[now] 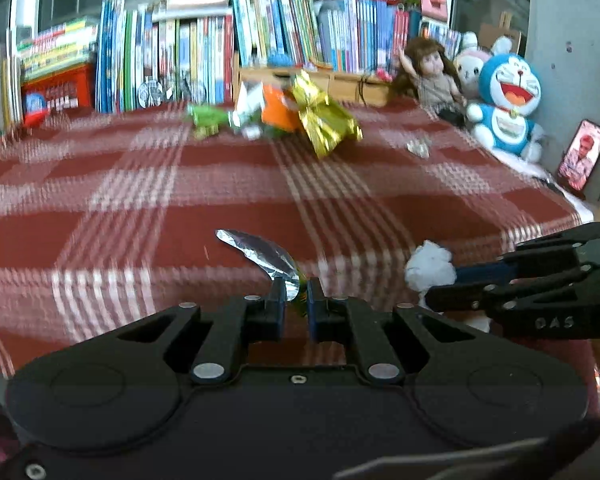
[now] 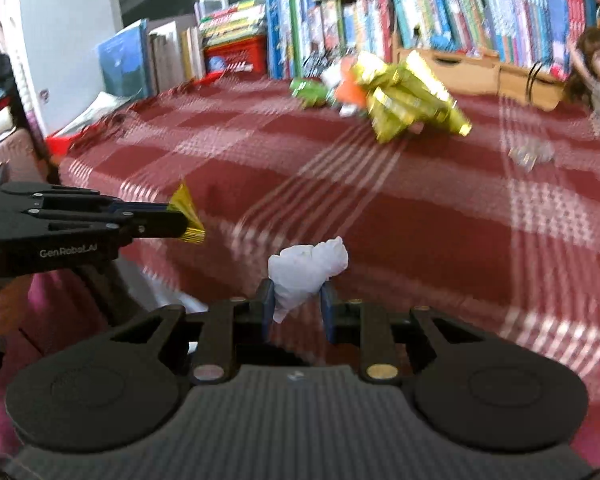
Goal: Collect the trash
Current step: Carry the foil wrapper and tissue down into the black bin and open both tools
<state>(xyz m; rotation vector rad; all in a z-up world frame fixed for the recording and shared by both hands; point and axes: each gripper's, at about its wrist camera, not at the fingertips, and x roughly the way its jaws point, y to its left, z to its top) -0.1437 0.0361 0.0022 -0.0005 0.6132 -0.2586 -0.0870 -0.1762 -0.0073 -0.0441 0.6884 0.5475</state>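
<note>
My left gripper [image 1: 296, 300] is shut on a foil wrapper [image 1: 264, 254], silver inside and gold outside; in the right wrist view the same wrapper [image 2: 186, 216] sticks out of the left gripper [image 2: 180, 220] at the left. My right gripper [image 2: 296, 306] is shut on a crumpled white tissue [image 2: 308, 266]; in the left wrist view the tissue [image 1: 430, 266] shows at the tip of the right gripper [image 1: 440, 280]. A pile of trash lies at the far side of the table: a gold wrapper [image 1: 326, 120] [image 2: 408, 96], an orange packet [image 1: 276, 110] and a green packet [image 1: 206, 118].
The table has a red and white plaid cloth [image 1: 180, 184]. A small crumpled scrap [image 1: 418, 146] [image 2: 530, 154] lies at the right. Books [image 1: 204, 44], a doll [image 1: 432, 74], plush toys [image 1: 504, 100] and a phone [image 1: 582, 154] line the back and right edge.
</note>
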